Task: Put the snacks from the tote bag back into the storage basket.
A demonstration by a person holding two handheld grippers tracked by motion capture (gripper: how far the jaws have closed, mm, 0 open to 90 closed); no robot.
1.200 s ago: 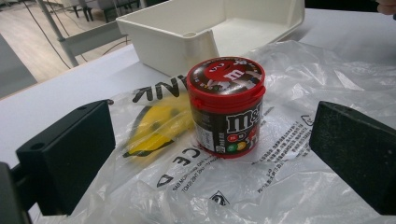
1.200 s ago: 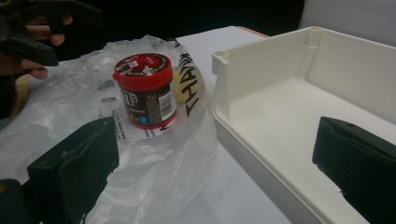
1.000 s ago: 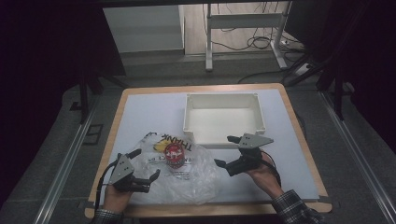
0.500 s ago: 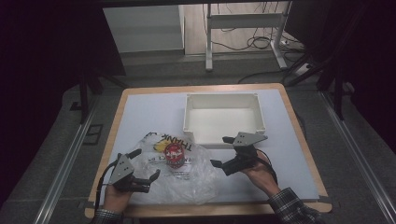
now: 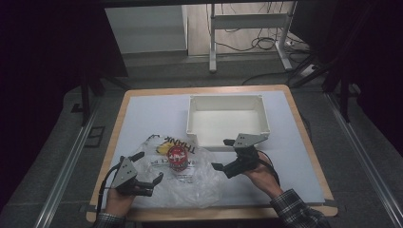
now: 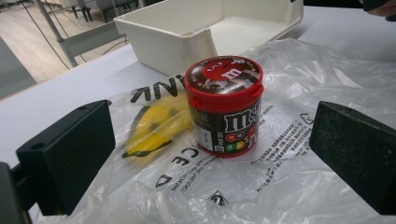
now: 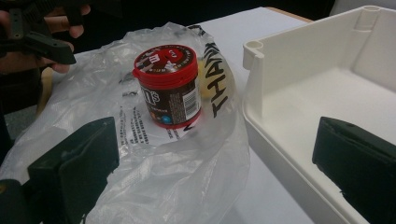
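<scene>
While both tools (image 5: 147, 183) (image 5: 223, 154) gape: one tub (image 5: 177, 157), one bag (image 5: 199, 183).

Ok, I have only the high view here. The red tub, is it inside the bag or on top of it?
Observer: On top, it seems. In the left gripper view the tub stands upright on the bag, with no plastic over it.
Operator: And is its lid shut?
Observer: Yes. In that same view the red lid sits flat and closed on the tub.
Operator: Are the right jaws open enough to take it?
Observer: Probably. In the right gripper view the right gripper is wide open, the gap looks wider than the tub, and the tub stands ahead of the jaws, untouched.
</scene>
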